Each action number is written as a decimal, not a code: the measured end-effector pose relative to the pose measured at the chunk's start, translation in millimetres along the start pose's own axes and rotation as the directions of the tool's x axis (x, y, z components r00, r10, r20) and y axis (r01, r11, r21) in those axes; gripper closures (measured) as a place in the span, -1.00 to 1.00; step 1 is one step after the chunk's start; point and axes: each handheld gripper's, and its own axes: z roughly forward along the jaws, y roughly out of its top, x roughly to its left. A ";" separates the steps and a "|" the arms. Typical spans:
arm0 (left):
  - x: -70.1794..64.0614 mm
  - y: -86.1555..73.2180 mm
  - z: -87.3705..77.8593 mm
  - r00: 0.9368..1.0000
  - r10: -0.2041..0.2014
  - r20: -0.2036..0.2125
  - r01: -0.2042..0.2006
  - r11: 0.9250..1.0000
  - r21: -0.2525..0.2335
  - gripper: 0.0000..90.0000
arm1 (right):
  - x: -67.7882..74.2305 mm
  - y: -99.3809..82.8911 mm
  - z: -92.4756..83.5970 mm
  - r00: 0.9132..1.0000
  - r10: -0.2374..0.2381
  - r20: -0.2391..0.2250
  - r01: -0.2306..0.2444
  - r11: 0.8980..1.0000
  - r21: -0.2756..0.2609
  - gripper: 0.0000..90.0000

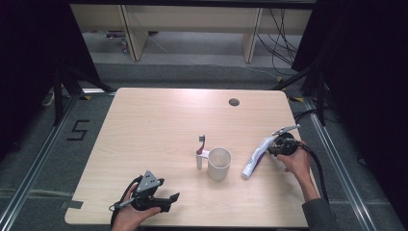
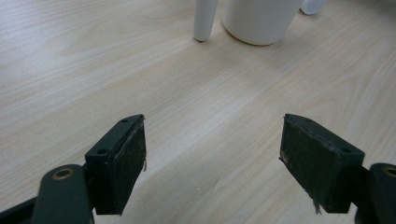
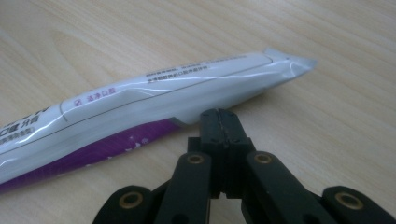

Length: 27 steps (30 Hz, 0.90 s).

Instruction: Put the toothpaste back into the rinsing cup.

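A pale wood-grain worktop (image 1: 159, 125) with rounded corners carries a small group of things right of its middle. A white ceramic mug (image 1: 219, 163) stands upright there, and just to its left a white toothbrush with a dark red neck and dark bristles (image 1: 200, 153) stands on end, its head uppermost. To the right of the mug, near the worktop's right edge, a white and purple toothpaste tube (image 1: 254, 159) lies flat, its capped end toward the near side and its crimped end pointing far and right. The right claw (image 3: 223, 125), held in a hand (image 1: 297, 163), sits at the tube's far end with its jaws pressed together, their tips against the tube's side. The left claw (image 2: 212, 161) hovers low at the near left of the worktop, held in the other hand (image 1: 132, 216), its jaws spread wide over bare wood and aimed toward the mug.
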 end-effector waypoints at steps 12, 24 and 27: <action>1.4 -0.6 0.3 1.000 0.012 -0.004 -0.012 1.000 0.007 -0.50 | 6.5 17.1 13.3 1.000 -0.003 0.017 0.003 1.000 -0.013 0.98; 1.0 0.3 -0.2 1.000 -0.004 -0.002 0.004 1.000 -0.006 -0.50 | 12.4 23.4 3.3 0.997 0.074 -0.005 -0.074 0.997 -0.020 0.45; 0.8 0.2 -0.2 1.000 -0.002 -0.003 0.002 1.000 -0.006 -0.50 | 19.5 24.0 -5.2 0.991 0.132 -0.022 -0.133 0.991 -0.031 0.20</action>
